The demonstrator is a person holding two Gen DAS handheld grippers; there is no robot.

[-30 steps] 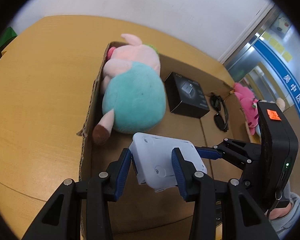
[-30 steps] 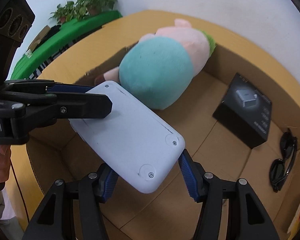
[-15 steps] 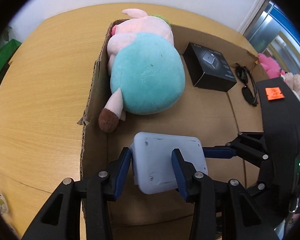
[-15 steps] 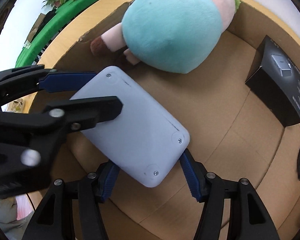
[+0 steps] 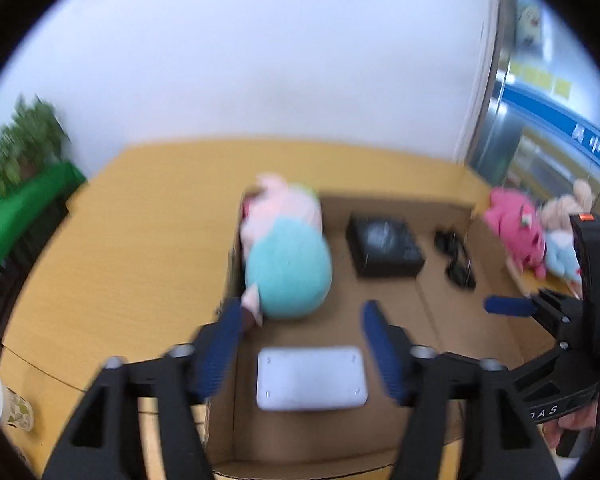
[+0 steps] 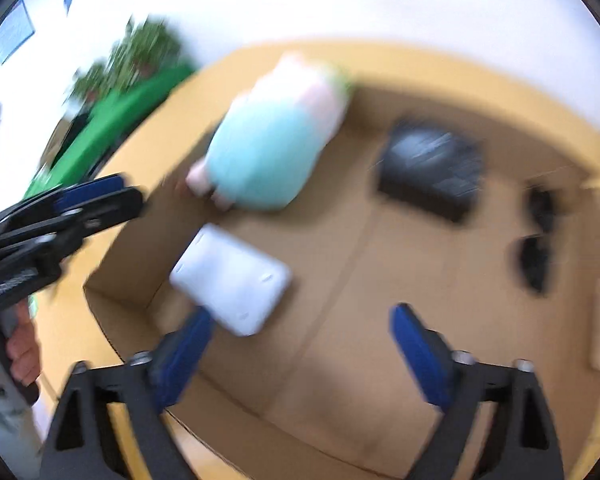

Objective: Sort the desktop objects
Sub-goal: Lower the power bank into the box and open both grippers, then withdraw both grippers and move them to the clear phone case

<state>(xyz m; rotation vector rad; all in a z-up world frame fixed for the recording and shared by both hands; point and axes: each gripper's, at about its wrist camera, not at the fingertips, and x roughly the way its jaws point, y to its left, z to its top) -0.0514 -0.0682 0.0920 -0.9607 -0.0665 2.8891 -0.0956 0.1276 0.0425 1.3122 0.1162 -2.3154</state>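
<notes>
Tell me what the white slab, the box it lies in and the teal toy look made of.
White slab: likely hard matte plastic, smooth, with small screw marks near its corners. Box: brown cardboard, with a raw cut rim and floor seams. Teal toy: soft plush fabric, rounded and fuzzy, though the blur hides detail.

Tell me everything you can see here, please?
Cardboard box: one, brown, on the table.
Plush toy: one, teal and pink, box's left side.
White device: one, flat on the box floor, near end.
Black box: one, mid-box.
Sunglasses: one, black, right of it.
Plush toys: several, pink and pale, outside the box.
Paper cup: one, table edge.
Table: one, yellow wood.
Left gripper: open, empty.
Right gripper: open, empty.
</notes>
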